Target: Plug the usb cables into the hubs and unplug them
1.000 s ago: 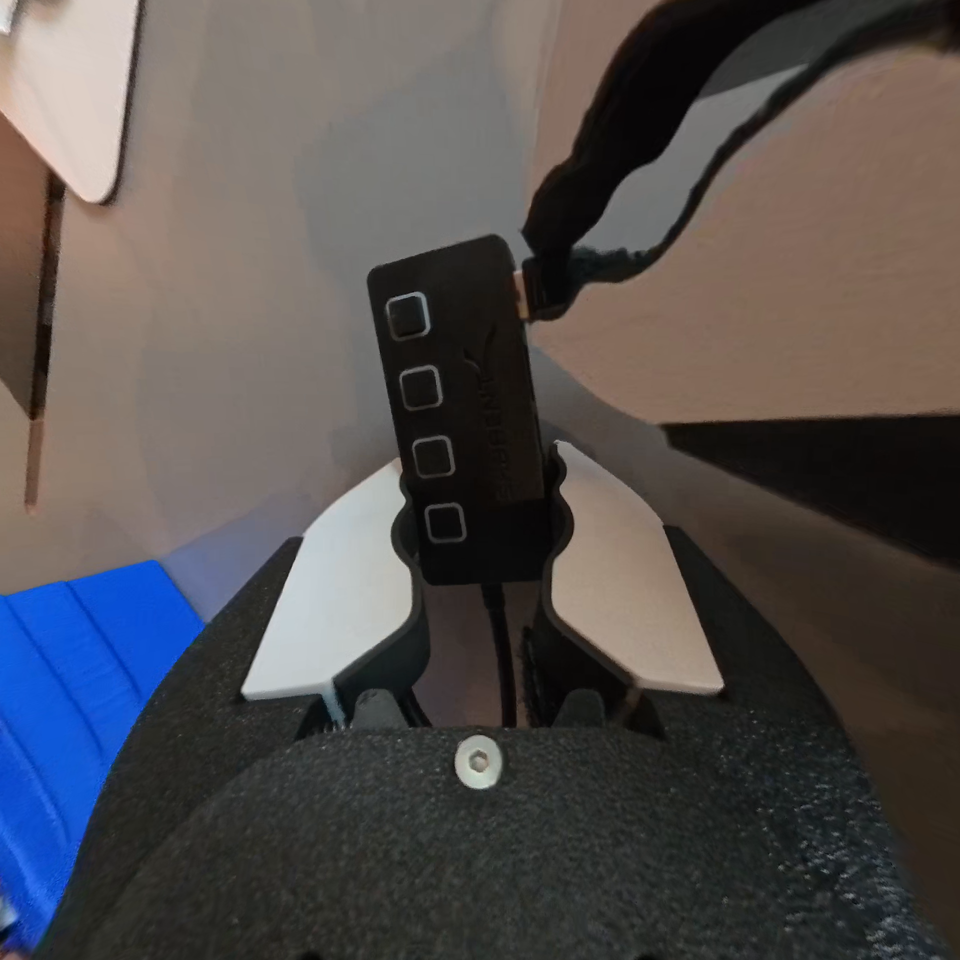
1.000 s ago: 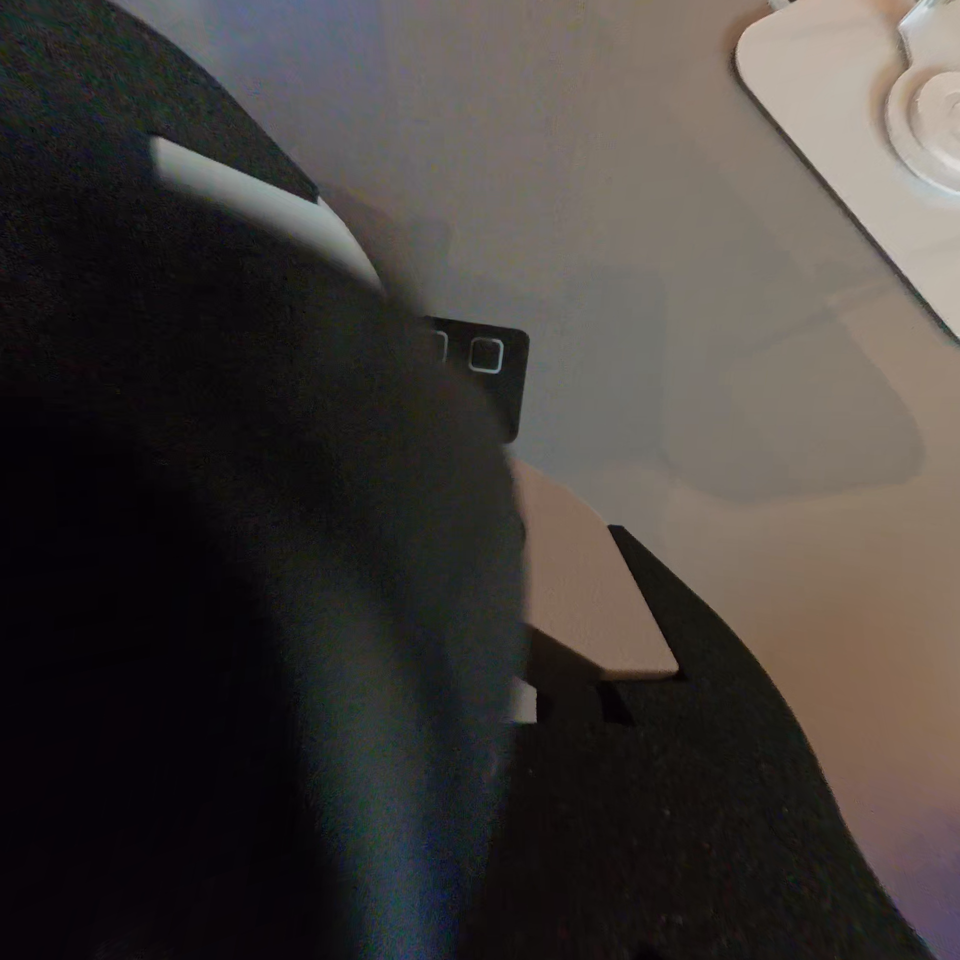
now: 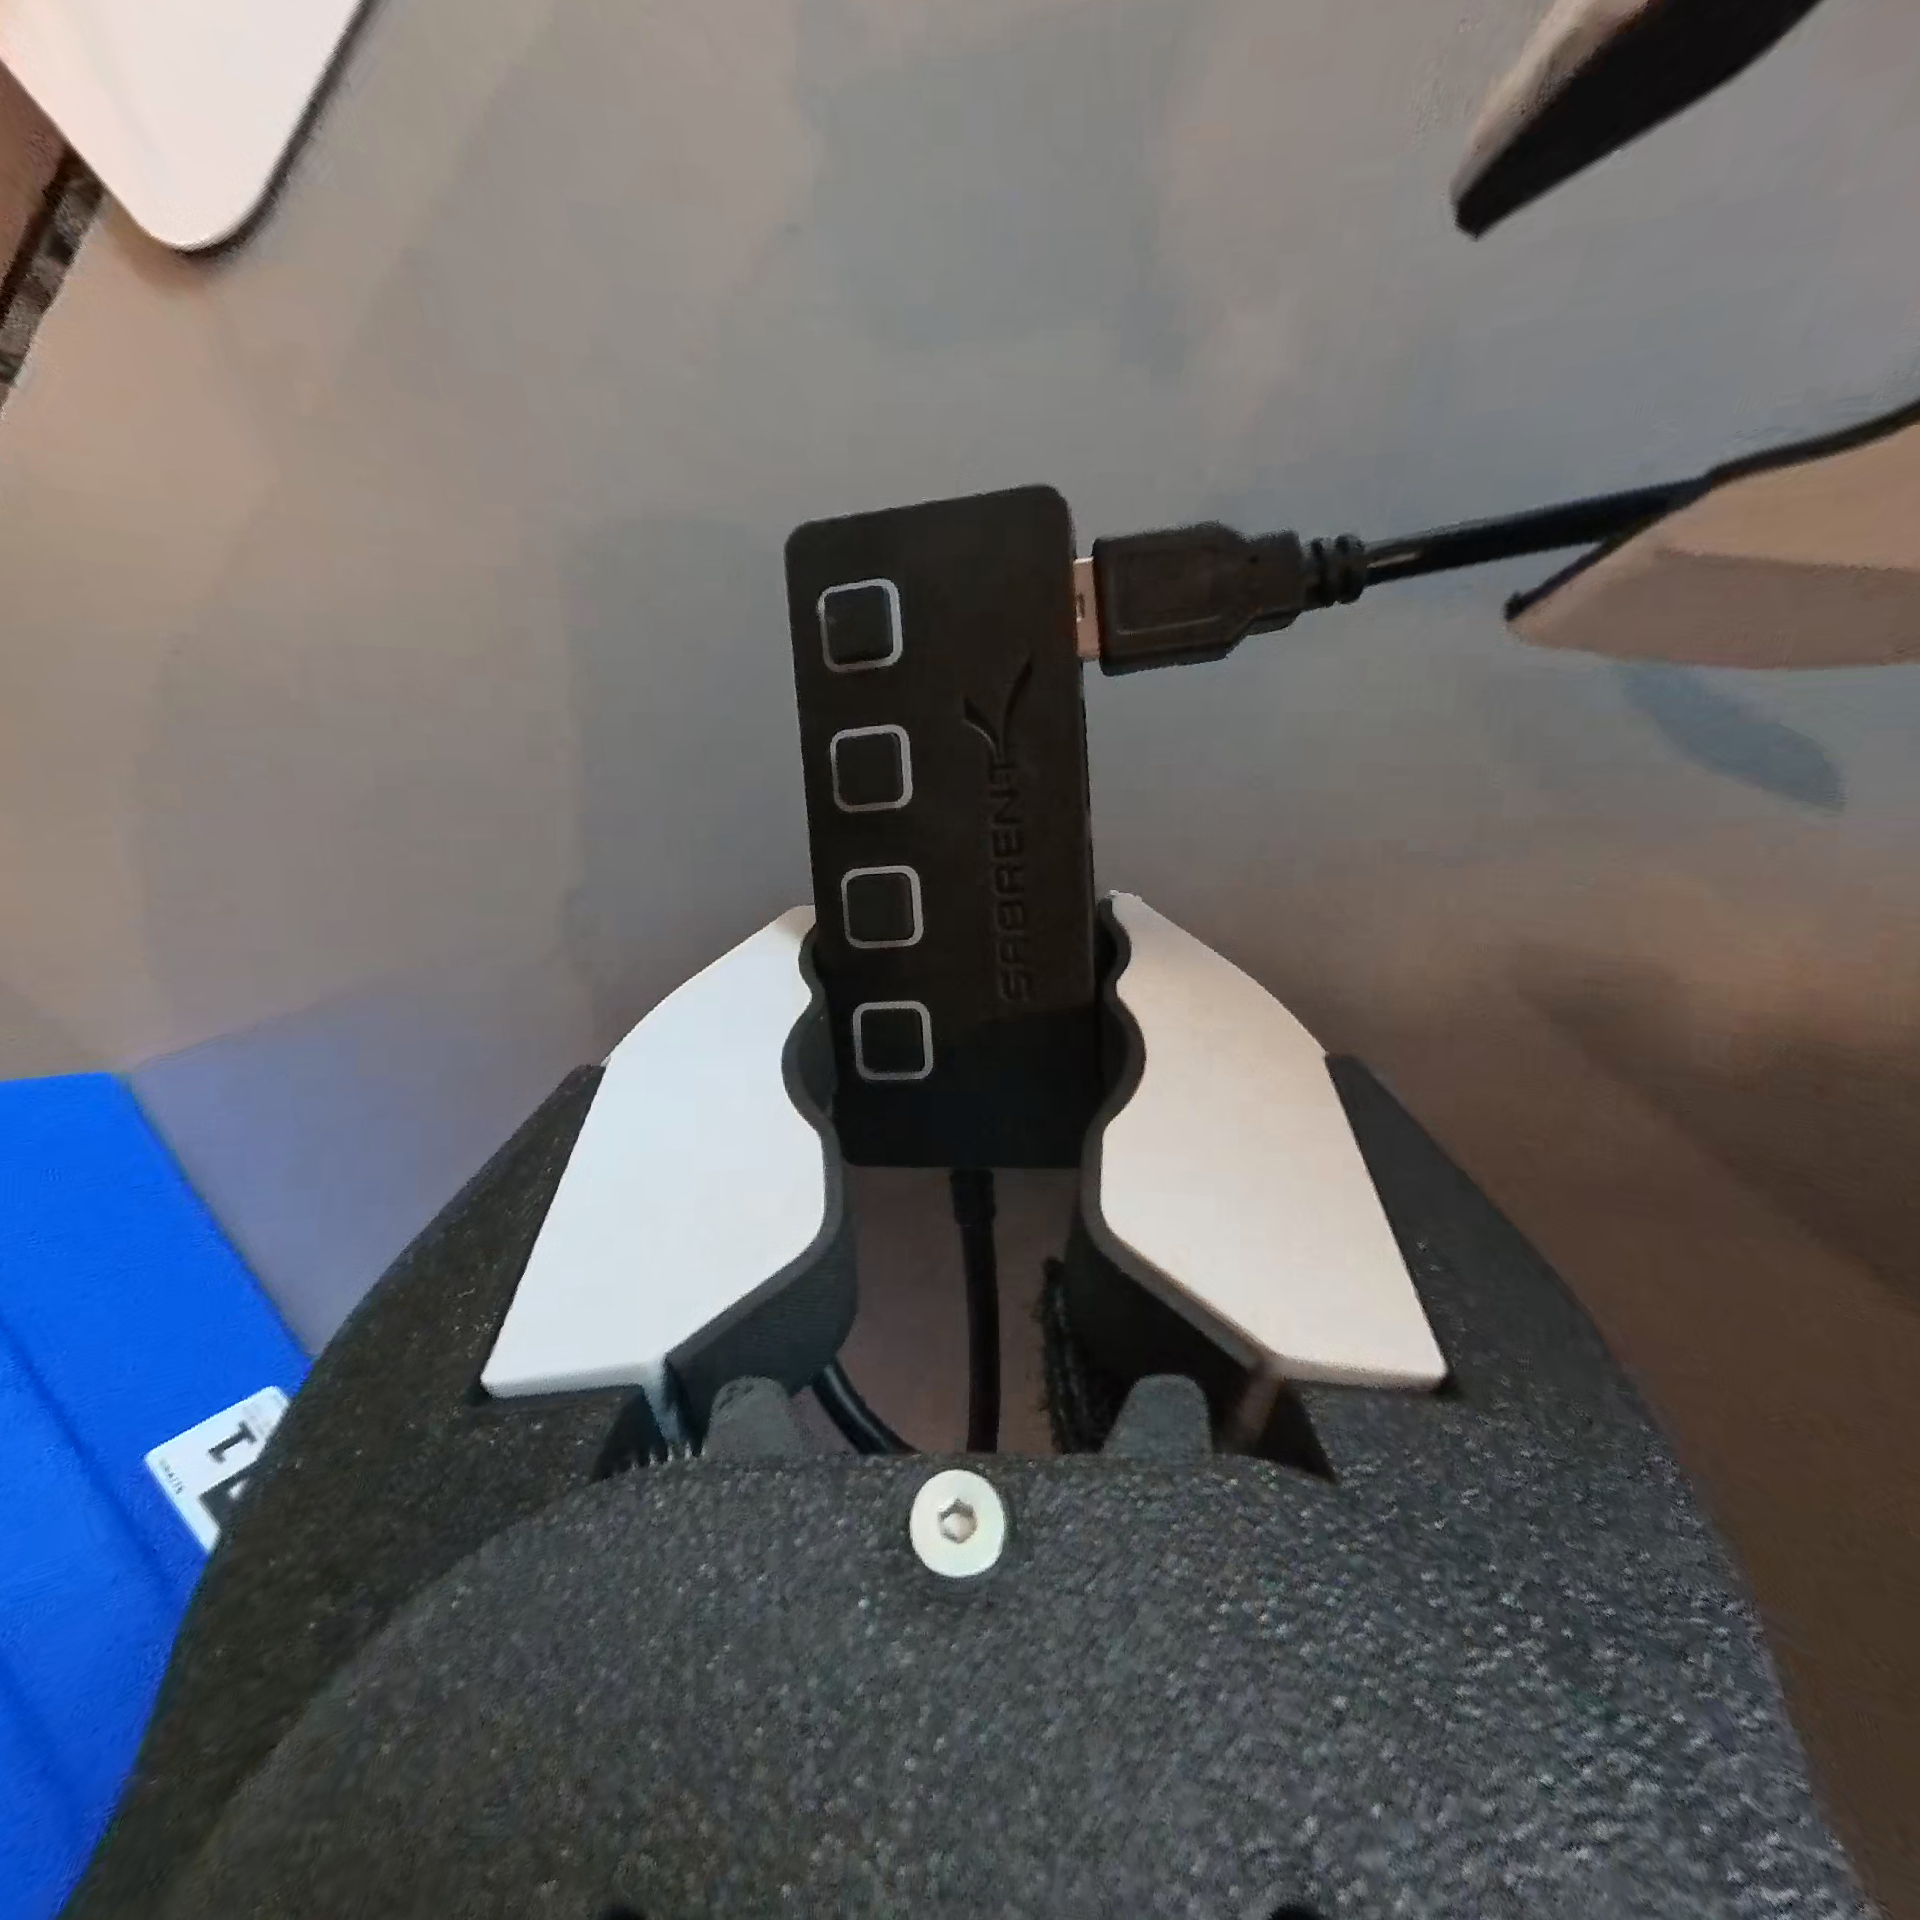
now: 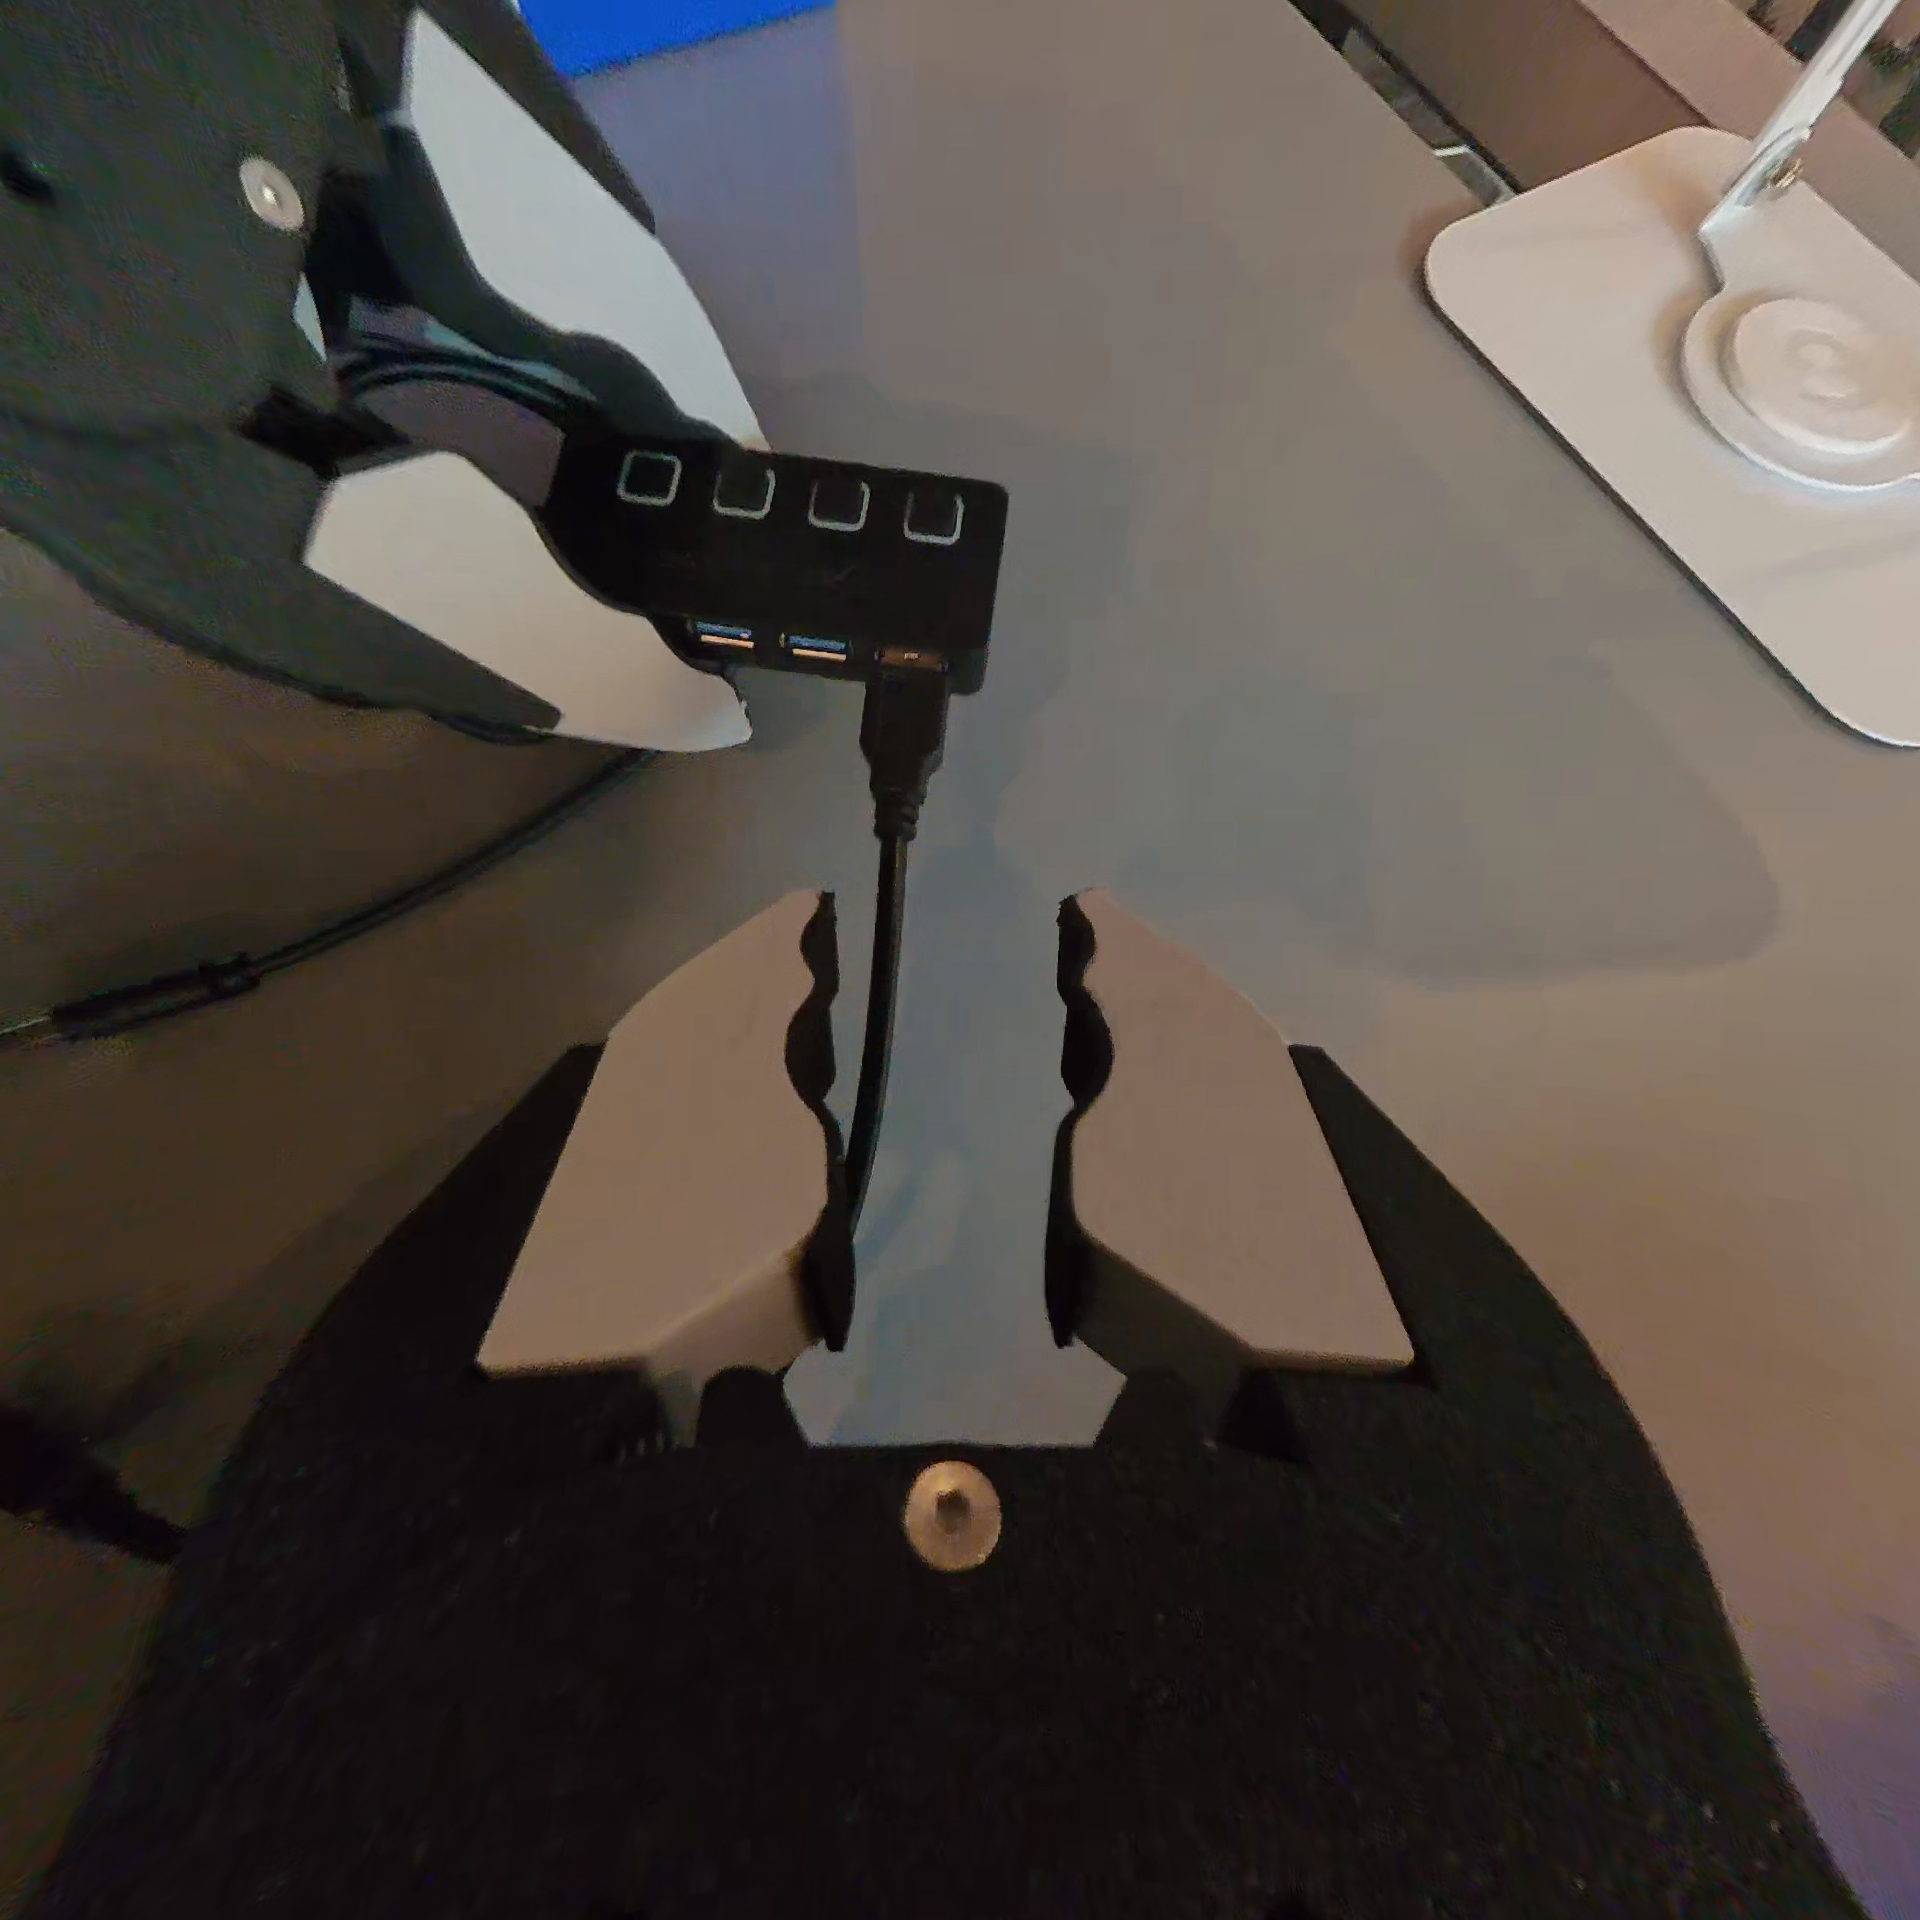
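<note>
One hub (image 4: 821, 561), clamped at its near end by the left gripper (image 3: 961, 997), hangs above the desk (image 4: 1195, 416). Its plug (image 4: 902, 717) points back between the right gripper's (image 4: 945, 914) open jaws, cable (image 4: 878, 1018) lengthwise along them.

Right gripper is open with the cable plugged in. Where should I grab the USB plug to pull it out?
Grip the USB plug on its moulded black body, just behind the hub, not the thin cable. Come straight along the cable's line with the right gripper, closing across the plug's flat sides. The left gripper braces the hub.
</note>
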The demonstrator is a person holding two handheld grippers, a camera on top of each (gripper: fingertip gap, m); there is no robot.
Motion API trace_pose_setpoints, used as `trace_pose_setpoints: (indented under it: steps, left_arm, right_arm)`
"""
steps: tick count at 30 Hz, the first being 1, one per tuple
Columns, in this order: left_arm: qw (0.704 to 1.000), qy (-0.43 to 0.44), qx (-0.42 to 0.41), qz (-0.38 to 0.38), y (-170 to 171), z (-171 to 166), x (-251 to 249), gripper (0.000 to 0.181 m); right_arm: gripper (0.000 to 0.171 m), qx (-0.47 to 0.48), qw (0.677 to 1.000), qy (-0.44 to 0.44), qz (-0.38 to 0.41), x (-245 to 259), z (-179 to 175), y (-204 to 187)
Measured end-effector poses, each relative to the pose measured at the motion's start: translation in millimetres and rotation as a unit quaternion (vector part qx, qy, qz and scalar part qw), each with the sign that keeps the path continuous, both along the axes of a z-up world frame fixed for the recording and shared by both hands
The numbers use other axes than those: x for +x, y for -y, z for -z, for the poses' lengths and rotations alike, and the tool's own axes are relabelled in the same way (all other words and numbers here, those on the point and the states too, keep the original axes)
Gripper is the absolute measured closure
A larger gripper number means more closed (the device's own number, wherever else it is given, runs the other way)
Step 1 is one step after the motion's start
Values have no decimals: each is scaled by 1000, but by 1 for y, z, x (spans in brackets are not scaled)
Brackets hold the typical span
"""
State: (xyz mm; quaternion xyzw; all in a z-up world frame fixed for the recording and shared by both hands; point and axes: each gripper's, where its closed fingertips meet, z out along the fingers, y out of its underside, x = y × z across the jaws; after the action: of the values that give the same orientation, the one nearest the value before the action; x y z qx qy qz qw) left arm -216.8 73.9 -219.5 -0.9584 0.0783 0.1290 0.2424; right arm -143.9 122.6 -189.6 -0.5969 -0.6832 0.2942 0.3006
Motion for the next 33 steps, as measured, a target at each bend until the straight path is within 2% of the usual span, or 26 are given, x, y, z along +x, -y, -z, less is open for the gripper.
trace_pose_setpoints:
  steps: [7, 12, 17, 22, 25, 29, 33]
  left_arm:
    - [1000, 4, 18, -1, 3, -12, -3, 134]
    - [998, 26, 40, 36, 2, -28, 10, 134]
    - [990, 51, 51, 124, 3, -42, 43, 133]
    - [970, 68, 41, 230, 9, -50, 83, 134]
    - [964, 64, 16, 258, 13, -49, 96, 134]
    - [959, 60, 14, 276, 10, -51, 102, 134]
    - [957, 66, 15, 281, 12, -50, 103, 134]
  right_arm:
    - [129, -2, 1000, -6, -26, 0, -8, 13]
    - [114, 24, 994, -38, -101, 11, -33, 21]
    - [101, 49, 977, -42, -201, 23, -56, 23]
    - [106, 11, 962, -39, -271, 24, -78, 32]
    - [105, 30, 944, 22, -326, 32, -69, 47]
    - [103, 66, 926, 103, -357, 40, -43, 56]
    - [109, 54, 927, 87, -360, 39, -39, 63]
